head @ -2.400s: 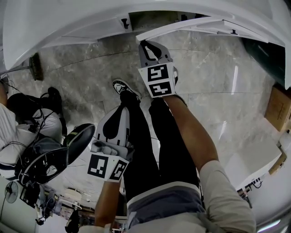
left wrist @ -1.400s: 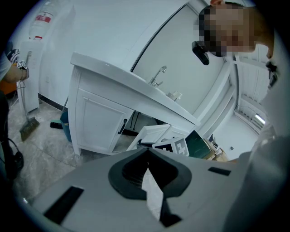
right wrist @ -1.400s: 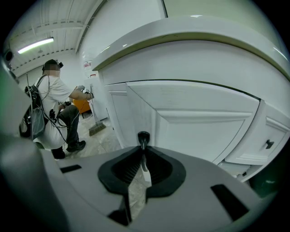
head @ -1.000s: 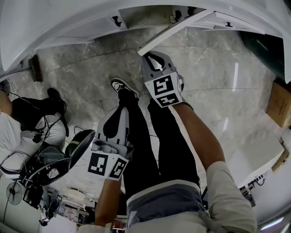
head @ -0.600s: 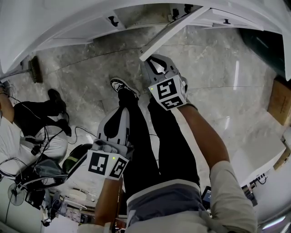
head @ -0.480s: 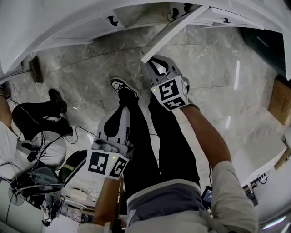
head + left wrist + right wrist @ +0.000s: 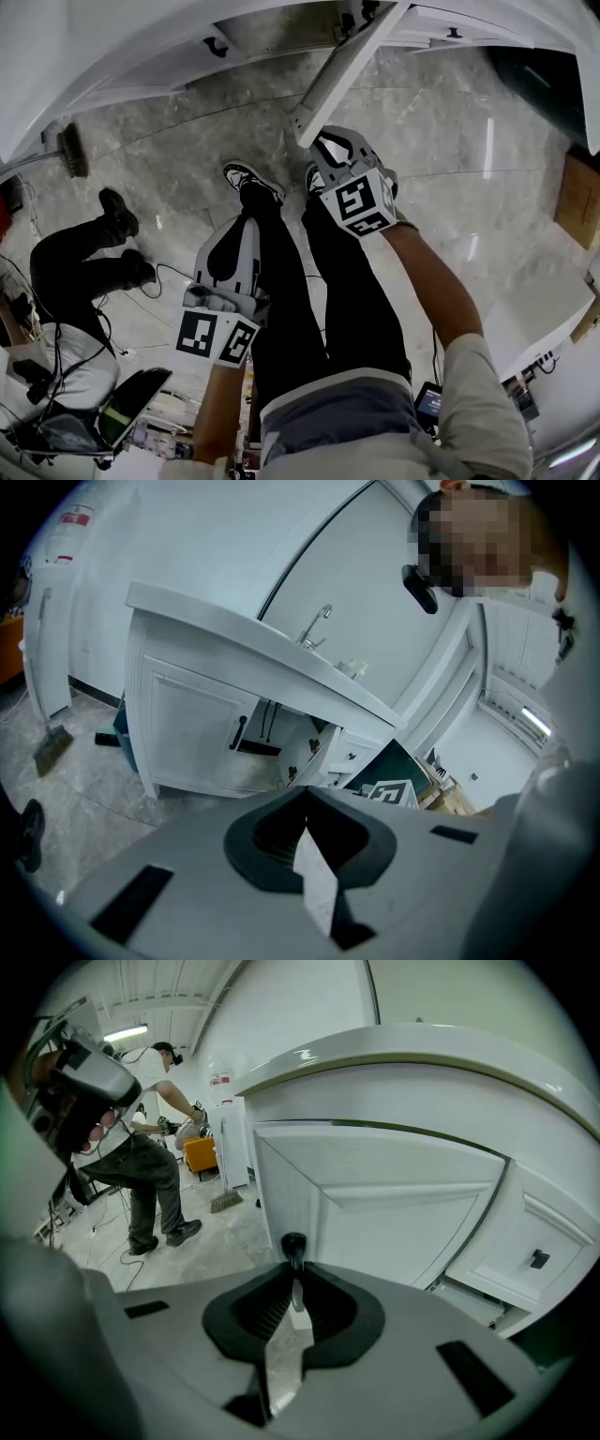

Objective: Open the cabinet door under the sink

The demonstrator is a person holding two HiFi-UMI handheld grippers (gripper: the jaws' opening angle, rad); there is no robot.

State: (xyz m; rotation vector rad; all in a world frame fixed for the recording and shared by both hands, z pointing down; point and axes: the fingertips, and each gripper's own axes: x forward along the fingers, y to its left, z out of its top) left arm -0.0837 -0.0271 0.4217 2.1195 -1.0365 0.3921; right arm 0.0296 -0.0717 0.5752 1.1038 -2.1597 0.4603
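- While the right gripper (image 7: 293, 1277) keeps its fingers pinching the black door handle (image 7: 294, 1244), the handle's rounded end pokes out just past the fingertips.
- Directly beyond those fingers stands the cabinet door (image 7: 375, 1206), its recessed panel facing the camera.
- From the head view, this door is swung out from the vanity and seen edge-on, with its free end touching the tips of the right fingers.
- Right of the right fingers and farther back sits a drawer front (image 7: 525, 1241) with a small black knob (image 7: 538, 1260).
- Left of the right fingers, well apart from them, a broom (image 7: 223, 1202) leans near the wall, and a second person (image 7: 141, 1171) stands on the marble floor (image 7: 202, 1241).
- Pressed together, the fingers of the left gripper (image 7: 305, 799) have nothing between them.
- In the head view, this gripper hangs low beside the person's left leg, well apart from the opened door.
- Beyond the left fingers rises the white vanity cabinet (image 7: 178, 714), with a faucet (image 7: 319, 625) on its top.
- Just beyond and left of the left fingertips, the vanity's other door (image 7: 192, 728) is closed and carries a black bar handle (image 7: 238, 733).
- Right of that closed door, the cabinet's inside shows dark and open.
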